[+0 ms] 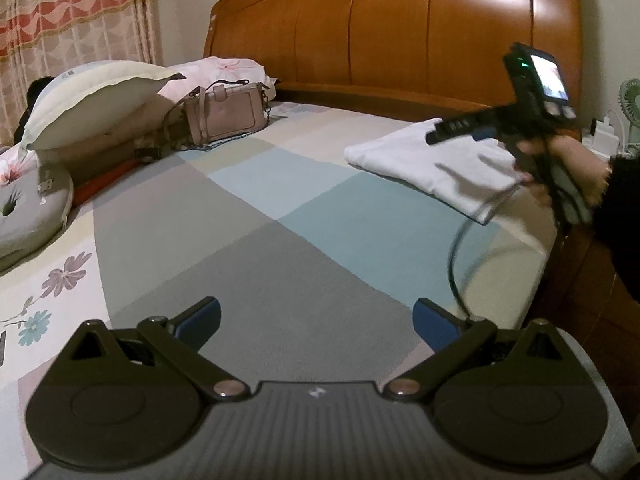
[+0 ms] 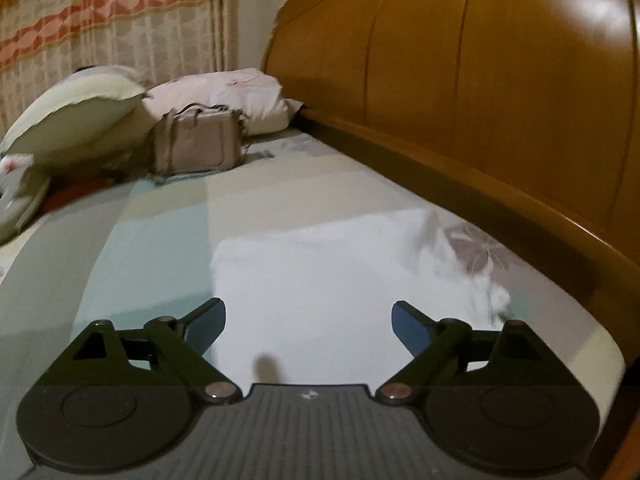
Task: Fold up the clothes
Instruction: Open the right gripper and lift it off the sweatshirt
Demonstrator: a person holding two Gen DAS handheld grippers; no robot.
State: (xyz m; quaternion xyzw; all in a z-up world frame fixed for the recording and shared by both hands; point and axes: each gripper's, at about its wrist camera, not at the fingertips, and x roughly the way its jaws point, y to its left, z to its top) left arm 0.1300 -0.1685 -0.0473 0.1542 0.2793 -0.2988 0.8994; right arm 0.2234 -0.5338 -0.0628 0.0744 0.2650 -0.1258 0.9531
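Bed (image 1: pixel 248 216) | one folded white garment (image 1: pixel 432 160) | one handbag (image 1: pixel 226 114) | both grippers' fingers (image 1: pixel 200 320) wide apart, empty

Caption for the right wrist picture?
Open hand-held gripper over a folded white garment on a bed.

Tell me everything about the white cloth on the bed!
The white cloth is soft-looking plain fabric, already folded into a flat, roughly rectangular stack. It lies on the patchwork bedspread near the wooden headboard. One side looks a bit rumpled. The right tongs hover open just over it, gripping nothing.
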